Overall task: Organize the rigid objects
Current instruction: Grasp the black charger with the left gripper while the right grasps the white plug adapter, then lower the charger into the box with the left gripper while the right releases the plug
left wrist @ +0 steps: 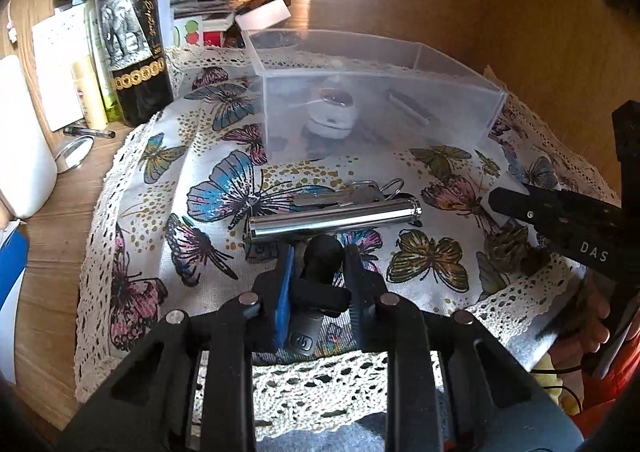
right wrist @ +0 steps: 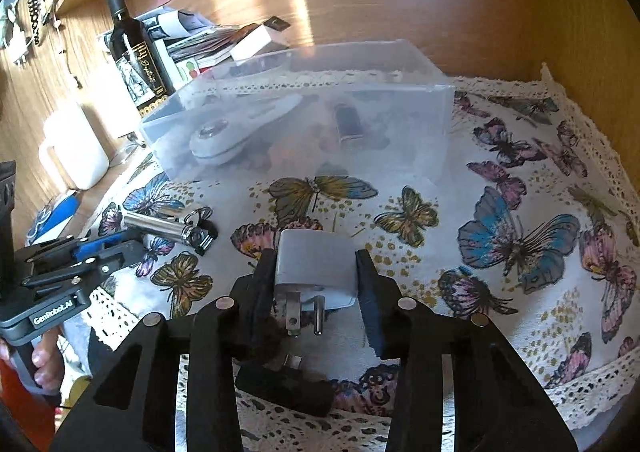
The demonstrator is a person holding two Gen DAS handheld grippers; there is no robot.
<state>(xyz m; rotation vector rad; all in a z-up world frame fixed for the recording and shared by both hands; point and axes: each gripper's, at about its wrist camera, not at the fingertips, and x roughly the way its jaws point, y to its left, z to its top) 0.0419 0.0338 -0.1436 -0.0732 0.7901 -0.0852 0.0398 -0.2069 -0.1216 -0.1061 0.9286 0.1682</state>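
Note:
A clear plastic box (left wrist: 360, 100) stands on the butterfly cloth (left wrist: 168, 156) and holds a white round device (left wrist: 332, 108) and a small dark item (right wrist: 348, 124). My left gripper (left wrist: 320, 252) is shut on a black T-shaped tool (left wrist: 320, 276), just in front of a chrome cylinder (left wrist: 332, 218) with a key ring (left wrist: 360, 190). My right gripper (right wrist: 316, 264) is shut on a white plug adapter (right wrist: 316, 264), prongs toward the camera, held over the cloth (right wrist: 520, 192) in front of the box (right wrist: 304, 108).
A wine bottle (left wrist: 128, 32), tubes, papers and a white jug (left wrist: 20, 140) crowd the left of the wooden desk. A small mirror (left wrist: 74, 154) and pen lie beside the cloth. A dark object (right wrist: 284, 384) lies under my right gripper. A wooden wall stands behind.

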